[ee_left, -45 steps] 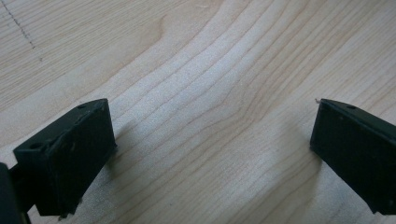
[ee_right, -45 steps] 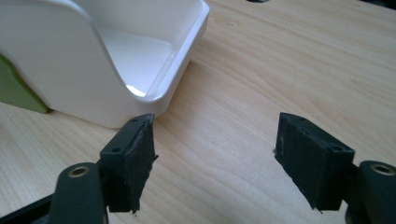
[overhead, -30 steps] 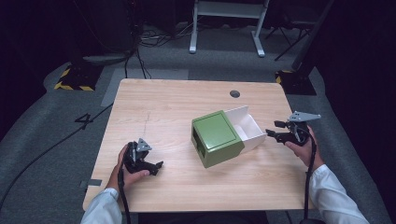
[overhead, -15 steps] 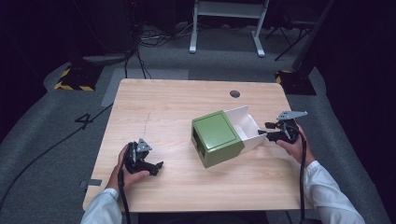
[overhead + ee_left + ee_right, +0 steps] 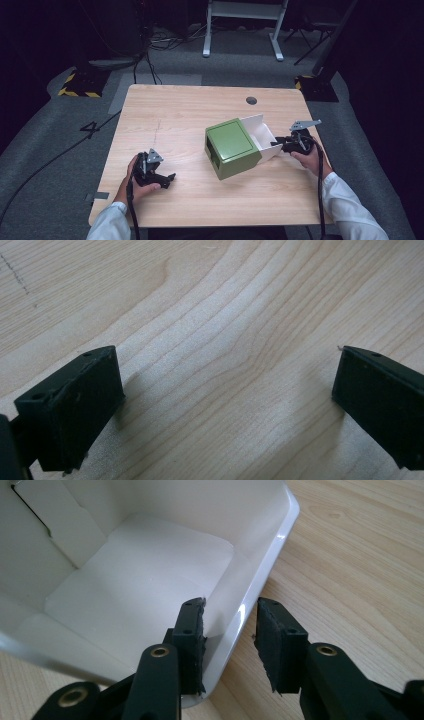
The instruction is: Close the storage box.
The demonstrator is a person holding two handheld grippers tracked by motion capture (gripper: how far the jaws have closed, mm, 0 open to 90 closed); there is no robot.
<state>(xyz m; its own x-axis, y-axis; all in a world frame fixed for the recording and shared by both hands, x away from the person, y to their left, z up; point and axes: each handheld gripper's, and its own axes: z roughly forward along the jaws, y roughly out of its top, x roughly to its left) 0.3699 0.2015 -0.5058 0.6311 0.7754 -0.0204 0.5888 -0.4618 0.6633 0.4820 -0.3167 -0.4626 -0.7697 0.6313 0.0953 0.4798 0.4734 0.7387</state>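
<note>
the right hand-held gripper (image 5: 230, 645) had just been closing on the white tray's (image 5: 270, 555) wall beside the green box (image 5: 232, 147); the left hand-held gripper (image 5: 225, 405) rested open on the desk (image 5: 175, 107).

One green box (image 5: 231, 146), one white drawer (image 5: 260, 134), two claws, one table (image 5: 175, 110)

Lab: hazard tape (image 5: 75, 91); floor cables (image 5: 165, 42)
</note>
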